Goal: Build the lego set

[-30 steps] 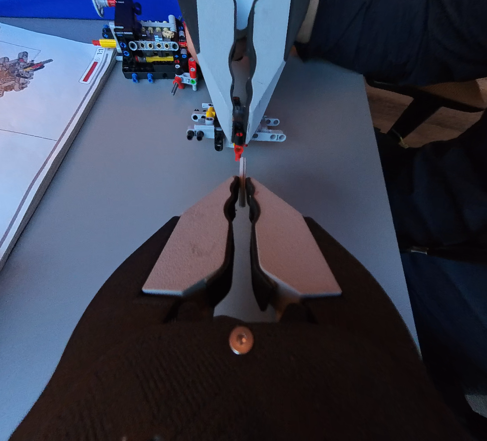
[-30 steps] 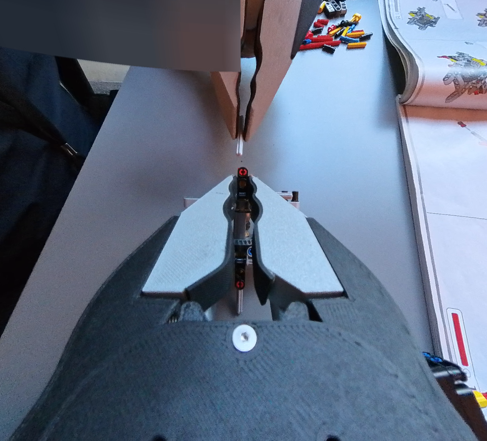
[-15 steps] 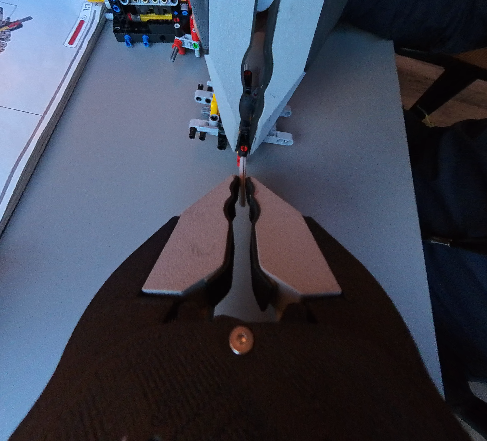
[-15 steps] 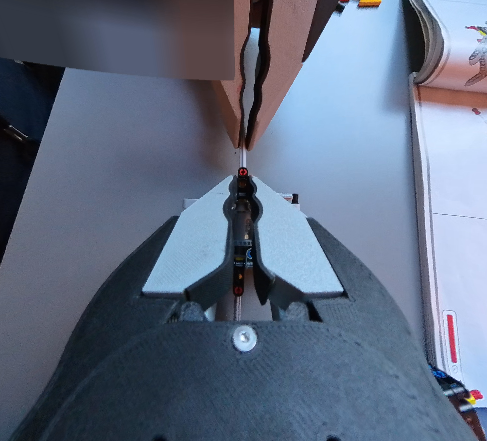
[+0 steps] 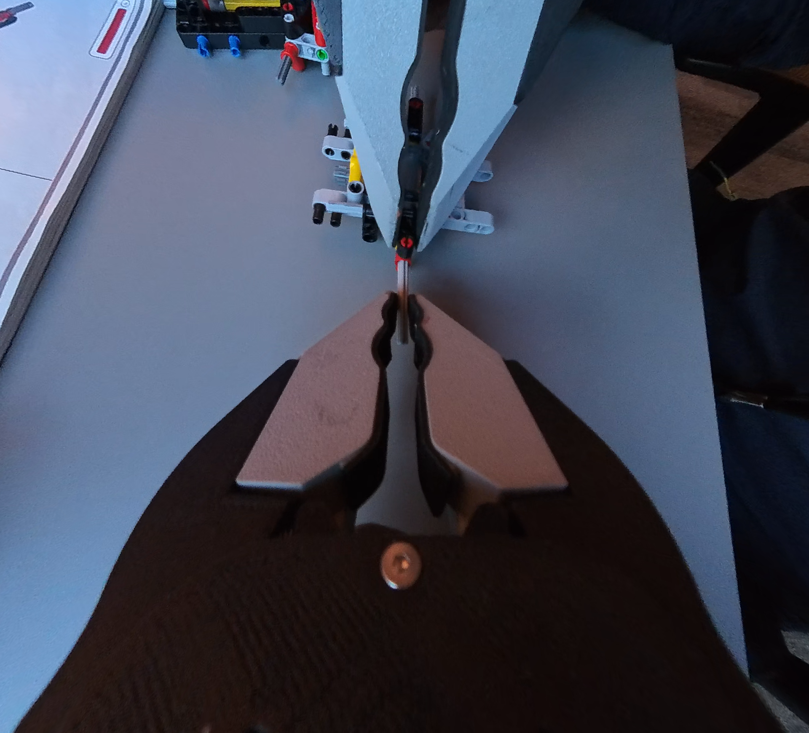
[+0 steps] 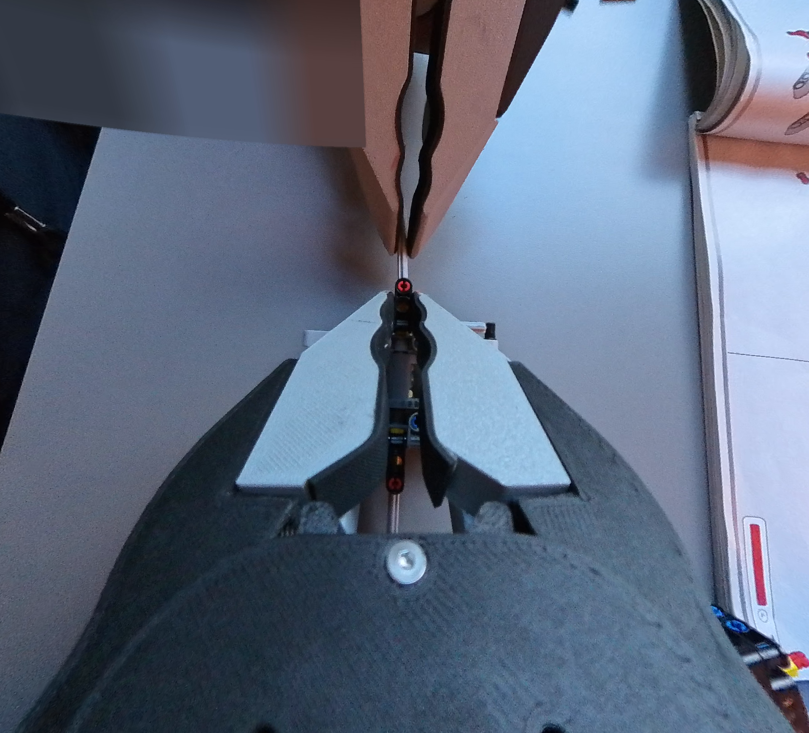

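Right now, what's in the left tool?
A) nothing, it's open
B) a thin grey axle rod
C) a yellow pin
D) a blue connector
B: the left tool is closed on a thin grey axle rod, whose far end meets the red-tipped black part gripped in the right tool.

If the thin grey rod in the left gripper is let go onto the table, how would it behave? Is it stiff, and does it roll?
The thin grey rod looks straight between the left gripper and the red-tipped black piece, so it is probably stiff. Being slim and small, it is likely very light. It seems grooved lengthwise, so on the flat grey table it may roll only a little.
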